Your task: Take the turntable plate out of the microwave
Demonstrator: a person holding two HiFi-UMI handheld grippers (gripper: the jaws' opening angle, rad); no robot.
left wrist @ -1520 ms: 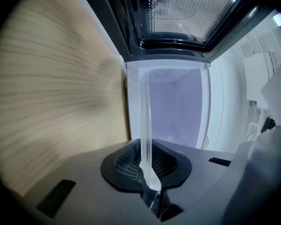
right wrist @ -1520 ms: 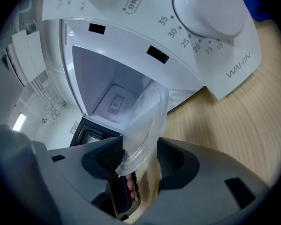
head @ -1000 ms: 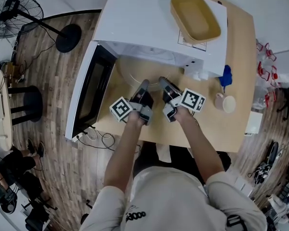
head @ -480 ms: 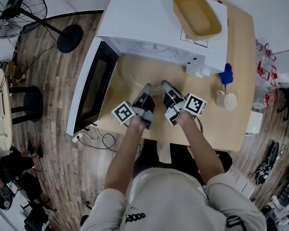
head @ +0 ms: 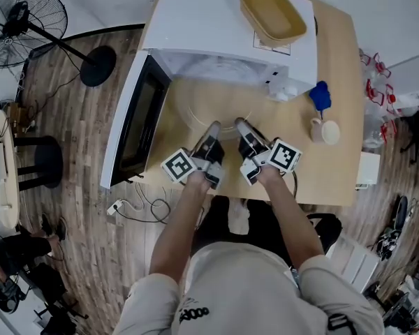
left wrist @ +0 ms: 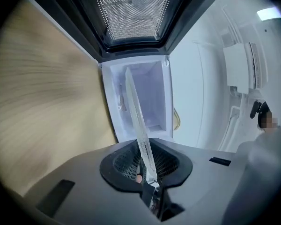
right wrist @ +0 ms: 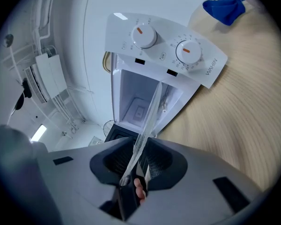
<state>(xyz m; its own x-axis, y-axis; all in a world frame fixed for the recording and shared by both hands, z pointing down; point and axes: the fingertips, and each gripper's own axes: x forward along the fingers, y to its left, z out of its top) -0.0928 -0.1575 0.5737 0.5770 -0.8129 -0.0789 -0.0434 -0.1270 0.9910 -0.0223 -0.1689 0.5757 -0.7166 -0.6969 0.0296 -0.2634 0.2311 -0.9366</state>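
The clear glass turntable plate (head: 208, 102) hangs half out of the white microwave (head: 216, 19), whose door (head: 134, 128) stands open to the left. My left gripper (head: 211, 134) holds the plate's near rim left of centre, and my right gripper (head: 243, 131) holds it right of centre. In the left gripper view the plate (left wrist: 135, 108) runs edge-on into the left gripper (left wrist: 148, 175); its jaws have just been opening a little with the rim still between them. The right gripper view shows the plate (right wrist: 151, 114) clamped in the right gripper (right wrist: 134, 176), with the knob panel (right wrist: 165, 42) ahead.
A yellow tray (head: 274, 14) lies on top of the microwave. A blue cloth (head: 320, 96) and a mug (head: 325, 131) sit on the wooden table (head: 335, 180) to the right. Cables hang off the front edge. A fan (head: 26, 21) and a stool (head: 36, 162) stand on the floor.
Both grippers have drawn back from the microwave mouth and risen a little, bringing the plate further out over the table.
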